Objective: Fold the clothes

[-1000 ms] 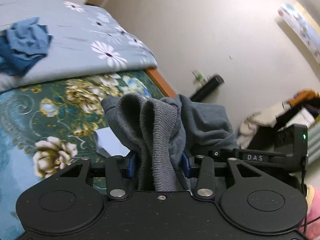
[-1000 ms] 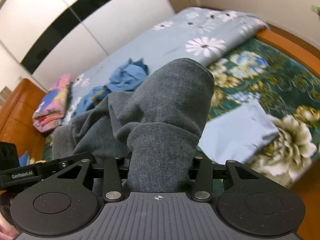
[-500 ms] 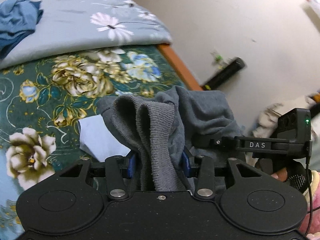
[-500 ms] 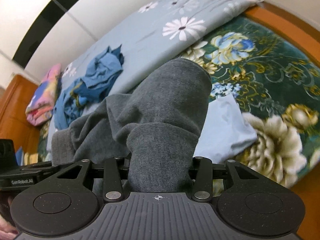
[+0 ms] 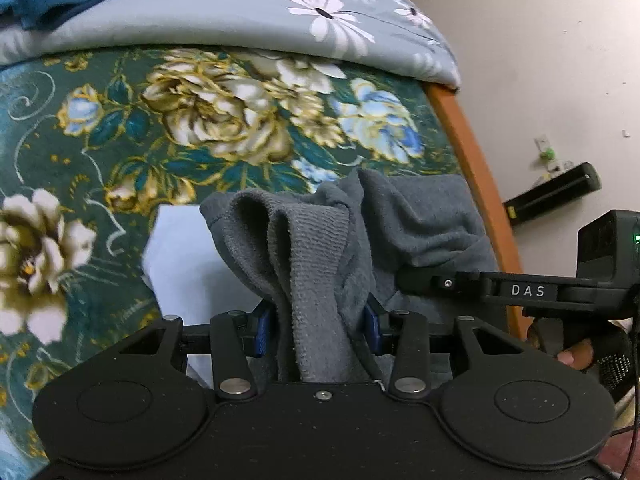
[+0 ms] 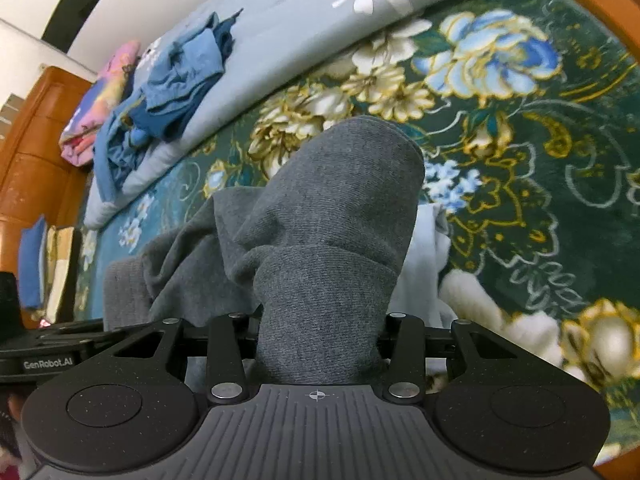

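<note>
A grey knit garment point(image 5: 316, 256) is bunched between the blue pads of my left gripper point(image 5: 316, 326), which is shut on it. The same grey garment point(image 6: 332, 232) bulges up out of my right gripper point(image 6: 320, 332), which is shut on it; its fingertips are hidden by the cloth. Both grippers hold it above the bed's green floral cover point(image 5: 200, 128). The right gripper's body point(image 5: 520, 288) shows at the right of the left wrist view, close beside the cloth.
A folded pale blue cloth point(image 5: 188, 264) lies on the floral cover under the garment, also in the right wrist view point(image 6: 424, 264). A grey daisy quilt point(image 5: 240, 12) carries crumpled blue clothes point(image 6: 172, 88). The bed's wooden edge point(image 5: 472, 168) runs at right.
Both grippers have moved forward and down over the bed with the grey garment still held; the floral cover and pale blue cloth now fill more of both views.
</note>
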`<state>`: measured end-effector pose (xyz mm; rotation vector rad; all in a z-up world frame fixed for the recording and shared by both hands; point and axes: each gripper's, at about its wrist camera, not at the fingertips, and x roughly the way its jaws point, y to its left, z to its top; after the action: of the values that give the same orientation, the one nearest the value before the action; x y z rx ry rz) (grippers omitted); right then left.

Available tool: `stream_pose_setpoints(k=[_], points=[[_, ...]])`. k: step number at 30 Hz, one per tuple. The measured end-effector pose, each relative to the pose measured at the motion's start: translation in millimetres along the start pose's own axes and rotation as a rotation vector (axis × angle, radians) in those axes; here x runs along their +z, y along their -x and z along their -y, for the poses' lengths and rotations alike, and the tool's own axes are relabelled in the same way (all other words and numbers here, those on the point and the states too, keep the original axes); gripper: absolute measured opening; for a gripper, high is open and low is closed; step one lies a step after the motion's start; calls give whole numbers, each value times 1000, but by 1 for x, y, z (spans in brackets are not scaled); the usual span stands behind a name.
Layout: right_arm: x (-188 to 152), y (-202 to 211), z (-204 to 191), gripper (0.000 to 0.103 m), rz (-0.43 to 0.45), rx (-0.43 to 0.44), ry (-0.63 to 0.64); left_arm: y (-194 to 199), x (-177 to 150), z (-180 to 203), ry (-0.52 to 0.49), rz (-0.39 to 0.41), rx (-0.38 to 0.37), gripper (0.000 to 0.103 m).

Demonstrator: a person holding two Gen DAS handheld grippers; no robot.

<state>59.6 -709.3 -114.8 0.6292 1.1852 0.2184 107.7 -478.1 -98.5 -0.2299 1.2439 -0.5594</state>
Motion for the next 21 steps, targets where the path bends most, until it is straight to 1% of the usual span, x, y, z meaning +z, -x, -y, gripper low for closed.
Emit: stream_pose_setpoints(k=[1,4,7,11,13,14,16,17,19,21], points=[[2,-6,3,38,-1,12,-7,-2,3,-3,-8,2,5,40],[10,-23,10,38,-8,31,-20,-15,14,-15,-32,-28,18,41],[17,-43,15,38,-20,24,-11,-31,19,-30,-28,-19,56,41],[27,-65,23,39,-34,6,-25,-44,24,-39,-27,-1,73,41],[28,-71,27,41,-41,-6,-23,-51,23,-46,-30,-19,86,43],[28,-73,29,42,-44,-8,-19,-54,22,-51,-30,-22,96,44],[27,-76,33,48,-51,-10,-11,-58,17,-65,1,-25,100,50],[26,-78,35,49,-56,-7,-10,-60,15,-72,16,-26,102,52],[26,-79,33,53,-65,-12,7,-62,10,-83,30,-30,110,60],[26,-78,29,53,-69,-20,20,-64,10,-86,35,-39,108,61]])
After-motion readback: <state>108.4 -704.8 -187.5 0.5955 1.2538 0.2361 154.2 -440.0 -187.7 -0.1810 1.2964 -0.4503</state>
